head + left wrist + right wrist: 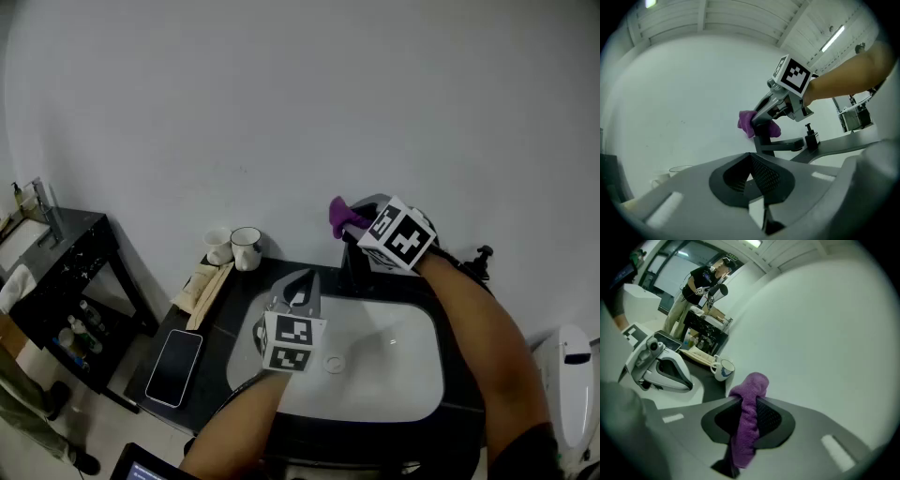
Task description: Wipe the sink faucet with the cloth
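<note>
The purple terry cloth (747, 423) is pinched between the jaws of the right gripper (749, 404), which are closed on its middle; one end bulges out past the tips and the other hangs back towards the gripper body; in the left gripper view the cloth (750, 123) sits against the top of the dark metal faucet (773, 143), at the back rim of the white oval sink (394, 375); the sink's round drain (335, 363) shows in the basin floor; the left gripper (751, 161) hovers over the basin's left part, its jaws brought together with nothing between them, well apart from the cloth; a dark pump dispenser (482, 255) stands just right of the faucet; on the black counter (225, 319) to the left stand two white mugs (247, 248), side by side against the wall, one with a blue mark too small to read, their contents out of sight; near them lie pale wooden-looking packets (204, 286) and a black smartphone (176, 367), face up
</note>
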Action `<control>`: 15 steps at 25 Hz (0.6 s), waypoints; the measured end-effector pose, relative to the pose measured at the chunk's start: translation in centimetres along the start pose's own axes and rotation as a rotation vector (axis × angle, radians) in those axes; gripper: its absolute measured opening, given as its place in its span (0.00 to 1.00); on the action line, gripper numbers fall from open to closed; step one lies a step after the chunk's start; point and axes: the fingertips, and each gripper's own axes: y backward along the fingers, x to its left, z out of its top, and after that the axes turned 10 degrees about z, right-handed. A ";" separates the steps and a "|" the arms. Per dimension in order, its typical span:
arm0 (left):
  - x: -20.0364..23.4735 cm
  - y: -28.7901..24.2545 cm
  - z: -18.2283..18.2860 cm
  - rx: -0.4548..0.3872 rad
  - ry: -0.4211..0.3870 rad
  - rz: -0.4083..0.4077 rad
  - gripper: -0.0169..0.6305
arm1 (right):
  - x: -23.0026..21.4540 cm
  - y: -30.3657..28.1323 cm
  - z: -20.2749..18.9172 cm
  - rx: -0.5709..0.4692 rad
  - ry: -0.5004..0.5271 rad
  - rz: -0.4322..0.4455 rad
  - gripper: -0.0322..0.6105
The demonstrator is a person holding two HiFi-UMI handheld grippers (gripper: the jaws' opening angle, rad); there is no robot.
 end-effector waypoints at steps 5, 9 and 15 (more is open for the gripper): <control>-0.7 0.0 -0.6 0.019 -0.024 -0.008 0.05 | 2.1 0.7 0.8 -0.018 0.039 0.019 0.15; -1.6 0.1 -0.8 0.019 -0.043 -0.028 0.05 | 3.5 1.8 1.1 -0.047 0.042 0.019 0.15; -1.6 0.1 -1.0 0.026 -0.062 -0.029 0.05 | 6.4 3.9 1.8 -0.073 0.089 0.042 0.15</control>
